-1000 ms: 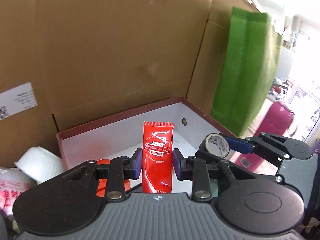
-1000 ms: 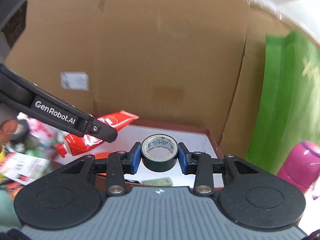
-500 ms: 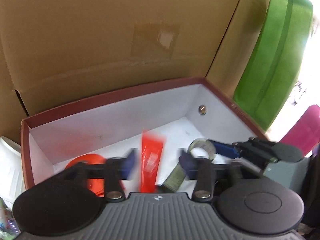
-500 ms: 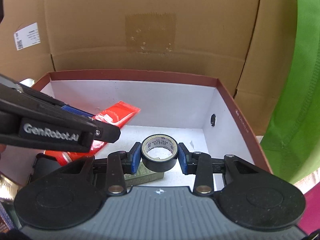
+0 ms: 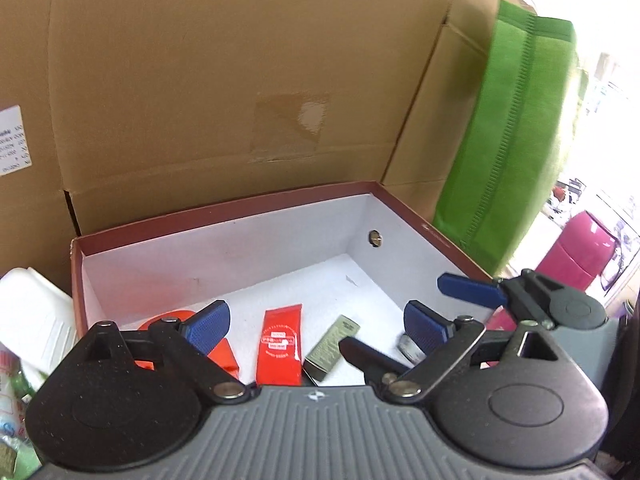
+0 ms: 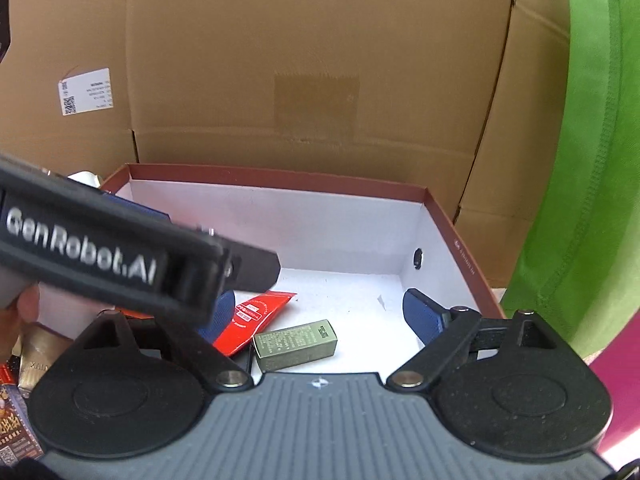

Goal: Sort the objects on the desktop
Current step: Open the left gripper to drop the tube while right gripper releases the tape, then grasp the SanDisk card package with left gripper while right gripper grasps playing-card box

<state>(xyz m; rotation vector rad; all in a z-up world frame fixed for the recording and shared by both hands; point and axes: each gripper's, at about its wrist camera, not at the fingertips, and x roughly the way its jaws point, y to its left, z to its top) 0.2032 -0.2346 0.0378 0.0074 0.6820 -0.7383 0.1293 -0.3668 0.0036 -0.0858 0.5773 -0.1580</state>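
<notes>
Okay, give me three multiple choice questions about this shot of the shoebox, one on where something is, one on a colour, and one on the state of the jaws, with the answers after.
1. Where does the red tube lie?
A. On the floor of the shoebox
B. Between the left gripper's jaws
C. Outside the box, beside the green bag

2. What colour is the small oblong box beside the tube?
A. Pink
B. Olive green
C. White

3. How do the jaws of the left gripper and the right gripper stand?
A. Both shut
B. Only the left open
C. Both open

Answers: 1 A, the tube lies flat on the white floor inside. 2 B, its sides are olive with fine print. 3 C, each pair of blue pads is wide apart with nothing between.
</notes>
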